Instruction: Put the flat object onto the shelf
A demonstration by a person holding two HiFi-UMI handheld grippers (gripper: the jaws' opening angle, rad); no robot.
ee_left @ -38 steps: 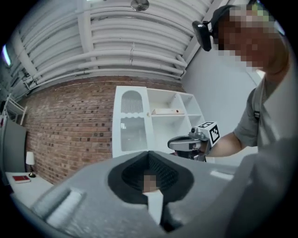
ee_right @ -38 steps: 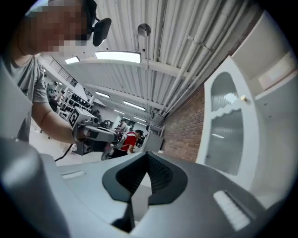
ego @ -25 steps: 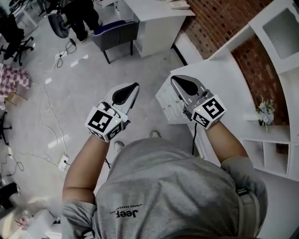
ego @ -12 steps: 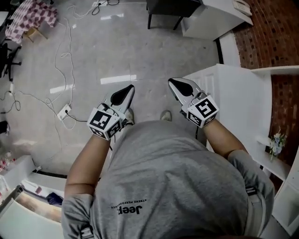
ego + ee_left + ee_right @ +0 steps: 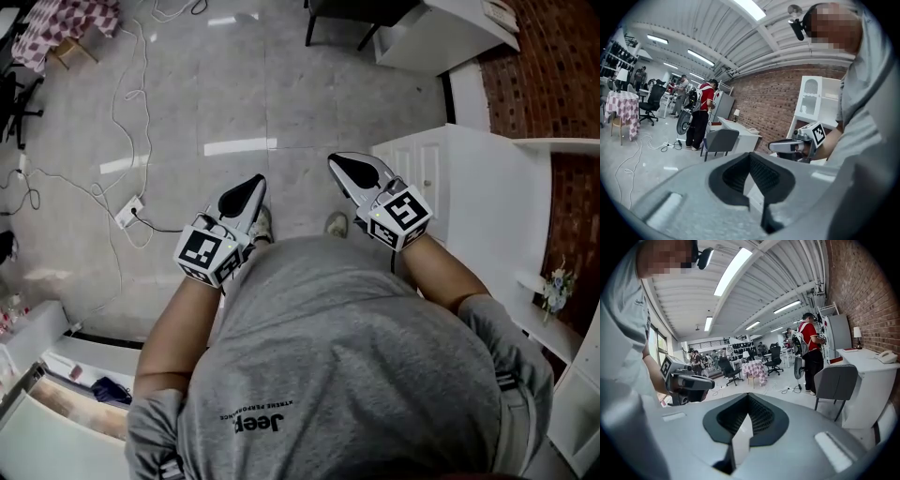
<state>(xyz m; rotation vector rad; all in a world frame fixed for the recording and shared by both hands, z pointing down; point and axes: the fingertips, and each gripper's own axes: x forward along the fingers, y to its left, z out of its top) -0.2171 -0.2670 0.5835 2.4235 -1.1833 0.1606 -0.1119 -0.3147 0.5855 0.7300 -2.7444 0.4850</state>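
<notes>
We stand on a grey tiled floor (image 5: 187, 112) strewn with white cables (image 5: 120, 98), with the white shelf unit (image 5: 497, 206) against the brick wall (image 5: 548, 56) just to our right; no view lets us pick out the flat object. In front of our grey T-shirt (image 5: 347, 356) we hold the left tongs (image 5: 256, 182) and the right tongs (image 5: 337, 161) side by side but apart. Each pair is pressed together with nothing between the pads, and the right pair is nearest the shelf unit.

Grey T-shirt (image 5: 356, 347), Jeep print (image 5: 258, 424); grey left tongs (image 5: 249, 187), right tongs (image 5: 347, 167); black-white marker cubes (image 5: 204, 251)
</notes>
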